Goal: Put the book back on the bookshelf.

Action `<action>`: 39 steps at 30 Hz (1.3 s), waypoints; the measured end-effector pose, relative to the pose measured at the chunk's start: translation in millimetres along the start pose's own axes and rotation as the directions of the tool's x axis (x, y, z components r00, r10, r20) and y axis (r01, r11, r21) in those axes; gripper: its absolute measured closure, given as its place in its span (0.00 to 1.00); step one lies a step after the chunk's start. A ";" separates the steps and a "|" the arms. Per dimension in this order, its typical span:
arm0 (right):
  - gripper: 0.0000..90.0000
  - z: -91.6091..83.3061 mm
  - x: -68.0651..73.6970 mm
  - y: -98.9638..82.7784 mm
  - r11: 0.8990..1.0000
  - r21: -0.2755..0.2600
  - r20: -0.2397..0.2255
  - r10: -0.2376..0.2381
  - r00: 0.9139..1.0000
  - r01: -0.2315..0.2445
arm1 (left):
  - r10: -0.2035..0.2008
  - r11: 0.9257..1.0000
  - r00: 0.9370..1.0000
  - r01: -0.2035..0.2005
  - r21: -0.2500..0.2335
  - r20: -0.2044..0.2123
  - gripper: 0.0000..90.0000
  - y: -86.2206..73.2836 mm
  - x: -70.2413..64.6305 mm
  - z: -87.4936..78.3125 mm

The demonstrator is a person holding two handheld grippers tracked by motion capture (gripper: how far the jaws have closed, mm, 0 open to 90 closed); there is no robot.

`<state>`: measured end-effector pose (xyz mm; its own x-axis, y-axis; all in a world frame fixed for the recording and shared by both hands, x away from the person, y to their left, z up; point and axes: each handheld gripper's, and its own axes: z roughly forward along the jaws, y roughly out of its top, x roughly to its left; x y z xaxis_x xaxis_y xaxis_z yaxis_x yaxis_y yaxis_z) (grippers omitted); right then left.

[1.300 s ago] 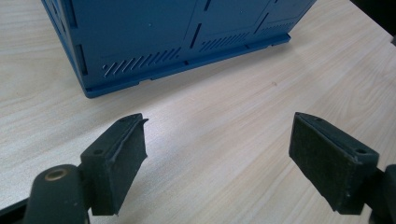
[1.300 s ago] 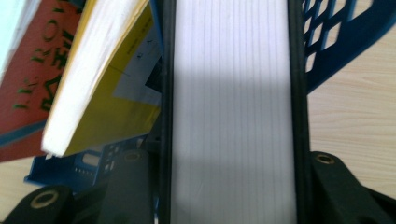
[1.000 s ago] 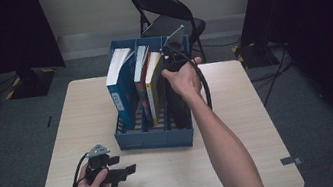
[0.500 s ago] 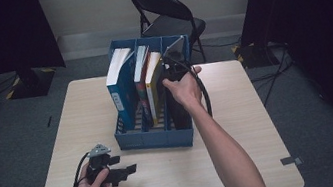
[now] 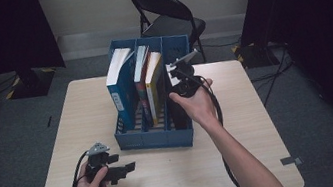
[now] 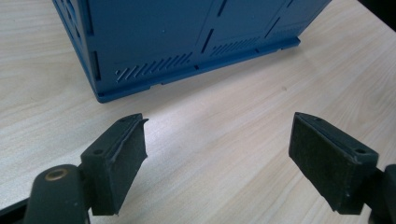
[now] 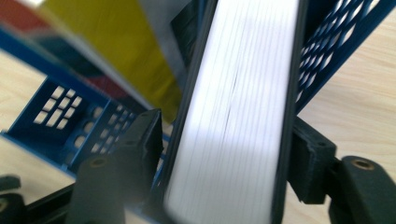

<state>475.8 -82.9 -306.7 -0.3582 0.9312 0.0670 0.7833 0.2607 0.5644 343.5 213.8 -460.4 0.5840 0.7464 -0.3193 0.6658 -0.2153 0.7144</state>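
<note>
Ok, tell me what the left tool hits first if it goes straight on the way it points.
Probably the blue file rack: the left tool, open, points over bare table at the rack's lower wall. Depth is hard to judge.

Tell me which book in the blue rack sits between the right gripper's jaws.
The black-covered book in the rack's right compartment, between the right gripper's jaws; the blue, red and yellow books stand further left.
</note>
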 end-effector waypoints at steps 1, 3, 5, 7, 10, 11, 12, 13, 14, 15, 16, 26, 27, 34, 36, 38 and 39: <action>0.39 0.4 0.1 -5.7 1.000 -0.010 -0.003 -0.011 1.000 0.011 | -0.007 1.000 1.000 0.007 -0.002 0.001 0.21 0.0 0.1 -0.5; 0.37 3.3 -1.5 -15.4 1.000 -0.013 -0.022 -0.016 1.000 0.016 | -0.009 1.000 1.000 0.009 -0.005 -0.002 0.21 -0.1 0.1 -0.4; 0.39 5.3 -4.1 -27.2 0.999 -0.047 -0.045 -0.023 0.999 0.021 | -0.013 1.000 1.000 0.013 -0.004 -0.001 0.21 0.1 0.4 -1.1; 0.38 6.6 -8.0 -37.7 0.997 -0.072 -0.077 -0.018 0.997 0.013 | -0.011 1.000 1.000 0.011 -0.006 -0.006 0.20 0.0 1.3 -1.4; 0.41 4.9 -14.6 -52.9 0.992 -0.128 -0.124 -0.013 0.992 -0.003 | -0.027 0.999 1.000 0.027 -0.017 -0.011 0.20 -0.3 4.2 -4.6; 0.42 5.5 -16.1 -58.4 0.990 -0.144 -0.137 -0.017 0.990 -0.003 | -0.033 0.999 0.999 0.033 -0.015 -0.008 0.20 -0.1 5.4 -5.3; 0.46 7.7 -16.7 -65.7 0.987 -0.158 -0.120 -0.048 0.992 0.029 | -0.047 0.999 0.999 0.046 -0.021 -0.017 0.21 0.5 8.1 -5.6; 0.46 7.7 -16.7 -65.7 0.987 -0.158 -0.120 -0.048 0.992 0.029 | -0.047 0.999 0.999 0.046 -0.021 -0.017 0.21 0.5 8.1 -5.6; 0.53 9.5 -17.7 -74.9 0.983 -0.182 -0.122 -0.047 0.991 0.024 | -0.046 0.999 0.999 0.046 -0.027 -0.023 0.21 0.7 9.1 -5.7; 0.53 9.5 -17.7 -74.9 0.983 -0.182 -0.122 -0.047 0.991 0.024 | -0.047 0.999 0.999 0.046 -0.027 -0.025 0.21 1.1 9.4 -6.2; 0.57 10.2 -18.7 -80.0 0.978 -0.207 -0.116 -0.045 0.992 0.020 | -0.049 0.998 0.998 0.049 -0.030 -0.024 0.21 1.4 9.7 -7.0; 0.59 36.9 -25.5 -98.5 0.970 -0.241 -0.144 -0.018 0.989 -0.018 | -0.046 0.999 0.998 0.044 -0.031 -0.035 0.21 0.3 11.0 -9.3; 0.59 38.2 -25.4 -98.3 0.969 -0.245 -0.150 -0.013 0.989 -0.025 | -0.051 0.998 0.998 0.050 -0.032 -0.034 0.21 0.5 10.8 -8.4; 0.65 47.9 -18.7 -87.1 0.966 -0.258 -0.136 -0.028 0.990 -0.008 | -0.043 0.999 0.999 0.042 -0.034 -0.028 0.21 1.4 9.8 -8.3; 0.68 50.5 -18.7 -83.6 0.965 -0.263 -0.151 -0.031 0.988 -0.010 | -0.042 0.999 0.999 0.041 -0.028 -0.024 0.21 1.6 10.7 -8.3; 0.73 53.1 -19.2 -79.1 0.962 -0.272 -0.160 -0.042 0.986 -0.003 | -0.043 0.999 0.999 0.042 -0.028 -0.025 0.21 1.6 11.4 -8.3; 0.74 53.5 -18.8 -77.1 0.961 -0.278 -0.157 -0.049 0.986 0.004 | -0.043 0.999 0.999 0.042 -0.034 -0.028 0.21 1.2 11.2 -8.6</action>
<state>449.3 -106.8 -395.5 -0.4720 0.8655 0.1677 0.6099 0.1832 0.7710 346.8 227.3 -457.7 0.5420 0.7719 -0.3323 0.6737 -0.1627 0.7209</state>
